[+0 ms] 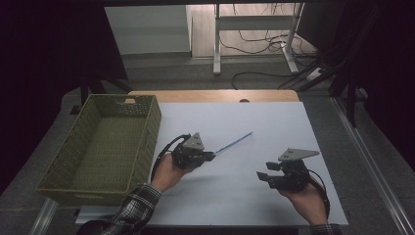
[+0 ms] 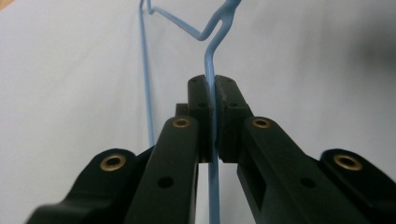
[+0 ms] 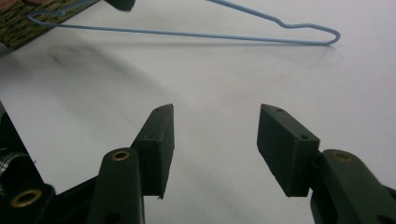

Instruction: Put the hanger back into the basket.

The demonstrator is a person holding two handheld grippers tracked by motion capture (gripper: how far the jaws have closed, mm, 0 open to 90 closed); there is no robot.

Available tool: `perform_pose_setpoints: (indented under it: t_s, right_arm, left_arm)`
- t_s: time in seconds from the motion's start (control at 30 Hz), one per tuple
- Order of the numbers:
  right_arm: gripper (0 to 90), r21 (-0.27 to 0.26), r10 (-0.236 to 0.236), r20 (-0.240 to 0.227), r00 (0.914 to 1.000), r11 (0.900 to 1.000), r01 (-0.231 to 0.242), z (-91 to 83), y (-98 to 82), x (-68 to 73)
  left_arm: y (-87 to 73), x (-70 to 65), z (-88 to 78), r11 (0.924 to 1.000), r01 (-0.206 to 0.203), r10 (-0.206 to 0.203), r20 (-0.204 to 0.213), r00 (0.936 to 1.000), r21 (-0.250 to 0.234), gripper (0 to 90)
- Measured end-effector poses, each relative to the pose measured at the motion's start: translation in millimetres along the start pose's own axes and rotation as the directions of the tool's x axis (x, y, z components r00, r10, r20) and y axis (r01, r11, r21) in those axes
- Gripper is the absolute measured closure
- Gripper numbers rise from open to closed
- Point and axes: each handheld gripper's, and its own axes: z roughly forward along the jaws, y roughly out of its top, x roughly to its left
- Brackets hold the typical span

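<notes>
centrally, a thin light-blue wire clothes hanger (image 1: 234, 143) lies low over the pale grey sheet (image 1: 254, 196) covering the table, near the sheet's middle, and is held at one end by the left gripper (image 1: 211, 156). from the high view the hanger reads as little more than a slim blue line running up and to the right from the jaws. the left gripper view adds the detail of the grip: both black jaws are pressed together on a single strand of the hanger (image 2: 213, 70), which passes straight between the pads, while a second strand and a kinked bend run on beyond them. the right gripper view shows the hanger (image 3: 196, 32) side-on, as a long flattened loop with a rounded end and a small notch, its faint shadow on the sheet below. the right gripper (image 1: 263, 176) is held above the sheet's right part, well apart from the hanger; its jaws stand wide apart with nothing between them. a person's left hand (image 1: 168, 172), with a plaid sleeve (image 1: 132, 205), and right hand (image 1: 307, 199) carry the grippers. an olive-green woven rectangular basket (image 1: 63, 169) sits at the sheet's left edge, just beside the left hand. beyond the table, white desk legs (image 1: 217, 39) and dark loose cables (image 1: 259, 41) occupy the floor.
</notes>
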Motion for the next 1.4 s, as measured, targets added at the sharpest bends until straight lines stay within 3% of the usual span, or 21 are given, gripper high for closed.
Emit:
perform_pose_setpoints:
  t_s: [0.17,0.3,0.53,0.63,0.77,0.9,1.0,1.07,1.13,1.2,1.3,1.4]
  right_arm:
    - [46.7,-0.017,-0.011,-0.006,0.9999,1.0,0.011,-0.5,2.2,2.4]
    - [46.7,-0.045,-0.037,-0.007,0.9993,0.998,0.037,0.8,8.4,6.8]
    - [51.4,-0.092,-0.104,-0.026,0.9942,0.991,0.101,9.5,29.4,20.2]
    - [55.5,-0.134,-0.103,-0.087,0.9909,0.987,0.091,14.2,40.2,26.1]
    - [59.1,-0.186,-0.13,-0.134,0.9825,0.977,0.104,19.8,55.0,39.9]
    - [61.3,-0.225,-0.146,-0.145,0.9786,0.968,0.111,25.0,66.7,52.2]
    - [64.9,-0.237,-0.122,-0.15,0.9811,0.968,0.084,31.6,71.6,56.2]
    - [72.1,-0.243,-0.102,-0.153,0.9829,0.968,0.063,35.8,72.3,57.6]
    - [79.7,-0.236,-0.088,-0.158,0.9834,0.97,0.049,39.0,71.9,58.7]
    - [84.3,-0.222,-0.095,-0.105,0.9899,0.973,0.07,40.2,71.1,62.8]
    - [85.2,-0.209,-0.135,-0.047,0.9898,0.97,0.122,39.1,71.7,70.2]
    - [85.4,-0.188,-0.137,-0.052,0.9891,0.974,0.125,38.7,74.4,71.8]
  left_arm:
    - [2.2,1.7,-9.3,0.9974,0.058,-0.056,0.047,0.9973,-0.043,87.3]
    - [4.7,1.4,-15.7,0.9951,0.08,-0.074,0.086,0.9935,-0.059,87.2]
    - [9.0,-5.0,-24.8,0.9863,0.14,-0.122,0.189,0.9744,-0.087,87.2]
    - [9.1,-9.2,-26.5,0.9862,0.14,-0.121,0.191,0.9741,-0.088,87.1]
    - [6.9,-13.8,-24.0,0.9851,0.153,-0.135,0.202,0.9702,-0.078,87.1]
    - [3.3,-17.2,-17.8,0.9845,0.159,-0.14,0.213,0.967,-0.074,87.1]
    - [1.6,-20.5,-13.5,0.9826,0.172,-0.153,0.226,0.962,-0.07,87.0]
    - [0.9,-22.8,-11.4,0.9827,0.173,-0.153,0.229,0.9612,-0.067,87.1]
    - [0.4,-24.7,-9.9,0.983,0.173,-0.155,0.226,0.9619,-0.062,87.0]
    - [0.1,-25.9,-9.6,0.9852,0.162,-0.146,0.221,0.9643,-0.056,86.6]
    - [2.7,-29.3,-13.4,0.9929,0.112,-0.103,0.176,0.9789,-0.04,85.2]
    - [6.6,-32.4,-19.2,0.9952,0.096,-0.093,0.145,0.9851,-0.017,67.9]
